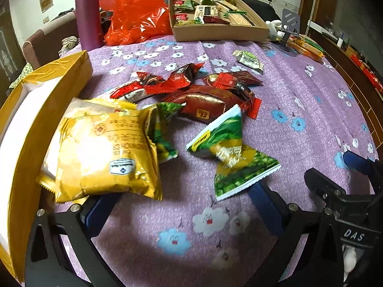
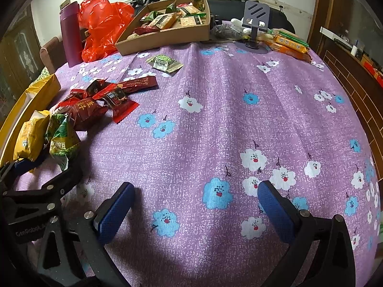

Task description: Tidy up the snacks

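Observation:
My left gripper point(image 1: 182, 203) is open, low over the purple cloth. A yellow biscuit packet point(image 1: 103, 153) lies over its left finger and a green pea packet point(image 1: 229, 153) over its right finger. Behind them lies a heap of red and maroon snack packets point(image 1: 196, 88) and a pale green packet point(image 1: 249, 58). The cardboard tray point(image 1: 220, 32) at the back holds several snacks. My right gripper point(image 2: 195, 205) is open and empty over bare cloth. It sees the left gripper point(image 2: 36, 167) at left by the yellow packet point(image 2: 31, 134), the green packet point(image 2: 63, 141) and the red heap point(image 2: 100, 100).
A yellow box point(image 1: 47, 100) stands at the left edge. A purple flask point(image 1: 87, 12) and a red plastic bag point(image 1: 136, 12) stand at the back left. A grey phone stand point(image 2: 255, 21) and orange biscuit packs point(image 2: 289, 44) sit at the back right. A wooden cabinet point(image 2: 354, 76) borders the right.

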Demonstrator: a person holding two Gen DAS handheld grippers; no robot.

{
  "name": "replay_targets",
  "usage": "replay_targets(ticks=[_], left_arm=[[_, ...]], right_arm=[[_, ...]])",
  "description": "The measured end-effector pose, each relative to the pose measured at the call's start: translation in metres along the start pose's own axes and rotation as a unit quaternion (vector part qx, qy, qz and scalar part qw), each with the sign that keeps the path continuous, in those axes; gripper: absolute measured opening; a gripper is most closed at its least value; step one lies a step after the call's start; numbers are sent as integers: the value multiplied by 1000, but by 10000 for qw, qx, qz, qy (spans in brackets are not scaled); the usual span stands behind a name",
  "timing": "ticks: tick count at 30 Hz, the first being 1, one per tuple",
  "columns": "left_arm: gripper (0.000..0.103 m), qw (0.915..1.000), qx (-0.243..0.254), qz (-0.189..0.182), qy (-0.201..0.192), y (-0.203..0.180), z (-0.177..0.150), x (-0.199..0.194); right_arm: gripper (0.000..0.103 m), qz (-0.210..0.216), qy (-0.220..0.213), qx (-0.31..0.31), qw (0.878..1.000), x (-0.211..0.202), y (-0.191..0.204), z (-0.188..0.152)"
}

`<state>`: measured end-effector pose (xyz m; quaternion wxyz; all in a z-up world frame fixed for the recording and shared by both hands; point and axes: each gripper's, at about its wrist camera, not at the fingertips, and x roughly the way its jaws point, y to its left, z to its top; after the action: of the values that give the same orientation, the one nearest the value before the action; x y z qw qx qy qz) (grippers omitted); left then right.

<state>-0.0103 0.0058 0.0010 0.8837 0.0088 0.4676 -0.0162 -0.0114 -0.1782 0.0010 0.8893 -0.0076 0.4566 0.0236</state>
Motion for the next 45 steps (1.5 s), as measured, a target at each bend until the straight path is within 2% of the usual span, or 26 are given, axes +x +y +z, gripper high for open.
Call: replay_targets(ticks=[5, 6, 7, 8, 9, 11, 13, 15, 18, 21, 24, 26, 30, 35, 39, 41, 43, 45], left_arm=[[103, 9986, 383, -303, 190, -1, -18, -14], [100, 9984, 396, -363, 164, 0, -21, -19], [92, 9982, 394, -444, 108, 2, -25, -24], [83, 9976, 356, -594, 64, 5, -28, -31], [80, 9963, 267, -819, 42, 11, -30, -38], [80, 9931, 9, -1169, -88, 27, -33, -52], [80, 9902, -233, -1347, -303, 49, -33, -71], [80, 9885, -439, -1340, -542, 74, -32, -91], [80, 9851, -672, -1156, -1080, 111, -30, -124], [80, 9786, -984, -934, -1544, 145, -30, -148], [80, 9781, -1060, -893, -1551, 158, -29, -146], [80, 9817, -933, -949, -1359, 150, -30, -132], [80, 9885, -365, -1132, -938, 117, -31, -103], [80, 9892, 109, -1231, -790, 96, -27, -87], [80, 9901, 528, -1084, -712, 78, -23, -75], [80, 9893, 812, -960, -735, 69, -22, -70], [80, 9882, 1057, -875, -686, 60, -19, -63], [80, 9872, 1224, -794, -643, 54, -16, -56]], right_arm=[[103, -36, -12, -3, 10000, 0, 2, 0], [103, -34, -9, -4, 10000, 0, 2, 0], [103, -37, -4, -6, 10000, 0, 2, 1], [103, -33, -1, -6, 10000, 0, 2, 0], [103, -33, 16, -4, 10000, 1, 1, 1], [103, -52, 94, 6, 9999, 2, 2, 2], [103, -87, 165, 28, 9998, 2, 2, 2], [101, -99, 242, 48, 9996, 1, 2, 2], [86, 24, 211, 11, 9998, -10, 6, -1], [87, 323, -109, -53, 9994, -29, 17, 1], [87, 793, -339, -148, 9962, -41, 36, 9], [87, 1002, -267, -215, 9944, -35, 51, 15], [85, 1004, -128, -390, 9941, -10, 81, 23], [85, 1129, -148, -307, 9930, 4, 90, 27], [85, 1084, -275, -350, 9931, 7, 92, 27], [76, 1181, -256, -320, 9922, 10, 91, 27], [59, 1296, -252, -252, 9909, 10, 88, 28], [47, 1314, -263, -216, 9907, 9, 84, 27]])
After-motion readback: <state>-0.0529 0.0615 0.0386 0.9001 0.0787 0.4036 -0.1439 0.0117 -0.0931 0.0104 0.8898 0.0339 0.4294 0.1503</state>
